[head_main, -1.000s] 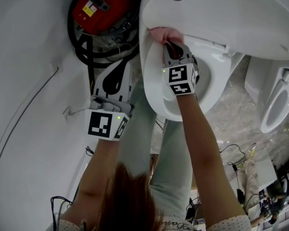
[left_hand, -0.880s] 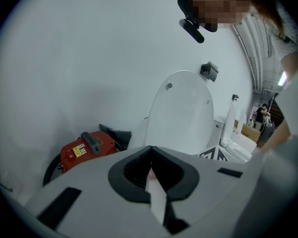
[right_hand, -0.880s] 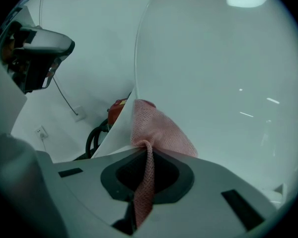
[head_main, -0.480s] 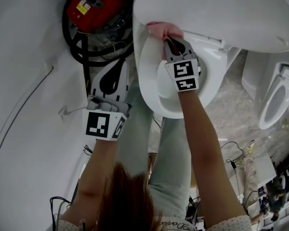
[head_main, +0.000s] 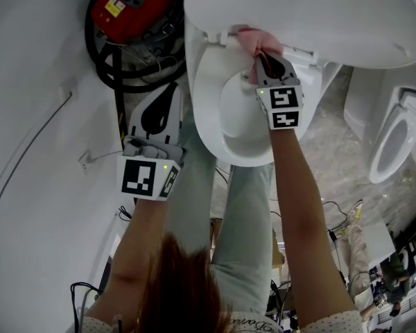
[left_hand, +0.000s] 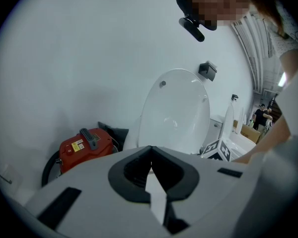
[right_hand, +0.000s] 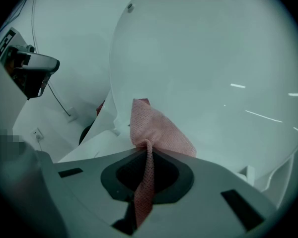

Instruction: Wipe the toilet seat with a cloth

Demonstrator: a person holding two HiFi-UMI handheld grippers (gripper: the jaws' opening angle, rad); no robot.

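The white toilet seat (head_main: 206,109) lies down under the raised lid (head_main: 312,12). A pink cloth (head_main: 255,41) is pressed against the back of the seat near the hinge. My right gripper (head_main: 267,60) is shut on it. In the right gripper view the cloth (right_hand: 159,130) bunches ahead of the right gripper (right_hand: 148,148), against the lid (right_hand: 213,78), and a strip of it runs back between the jaws. My left gripper (head_main: 168,96) hangs left of the bowl, apart from the toilet. In its own view the left gripper (left_hand: 150,151) is shut with nothing in it.
A red vacuum cleaner (head_main: 128,2) with a coiled black hose sits on the floor left of the toilet, also visible as the red vacuum (left_hand: 84,145). A second toilet (head_main: 388,144) stands at the right. Cables lie on the floor around the person's legs.
My right gripper has slid the pink cloth rightward along the back of the seat, from its left rear toward the middle. The left gripper has stayed put.
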